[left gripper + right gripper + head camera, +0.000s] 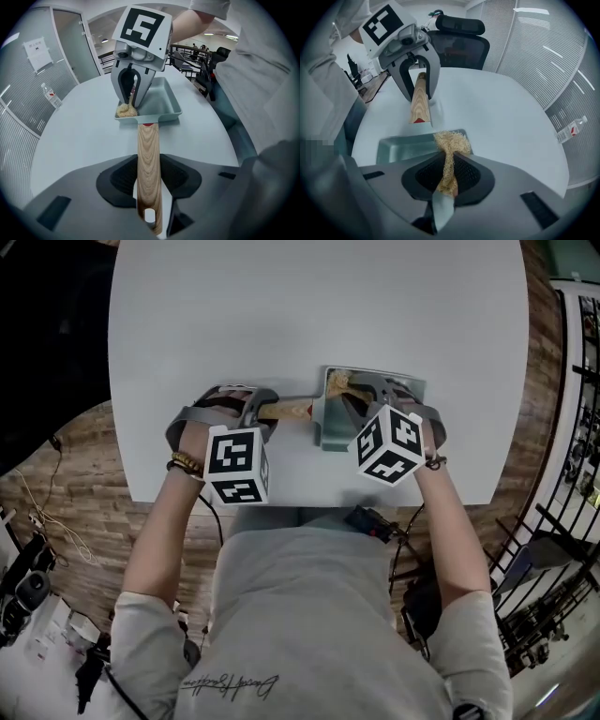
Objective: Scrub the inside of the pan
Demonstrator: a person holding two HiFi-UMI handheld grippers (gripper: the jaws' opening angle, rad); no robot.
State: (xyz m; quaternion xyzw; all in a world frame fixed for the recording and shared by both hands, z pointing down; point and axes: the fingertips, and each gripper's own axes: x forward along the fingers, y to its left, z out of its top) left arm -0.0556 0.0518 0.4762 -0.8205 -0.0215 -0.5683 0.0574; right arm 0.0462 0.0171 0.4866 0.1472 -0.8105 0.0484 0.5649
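Note:
A pale green rectangular pan (330,432) lies on the white table (281,315), its wooden handle (289,411) pointing left. My left gripper (267,409) is shut on that handle (148,154), with the wood running between both pads. My right gripper (361,390) is shut on a tan fibrous scrubber (449,143). It holds the scrubber down inside the pan (401,146), in a far corner close to the handle end (125,110). The right gripper's body hides much of the pan's floor in the head view.
The pan sits near the table's front edge, close to the person's body. A black device (370,521) hangs just below that edge. A black office chair (459,35) stands beyond the table. A water bottle (572,127) lies on the floor by the glass wall.

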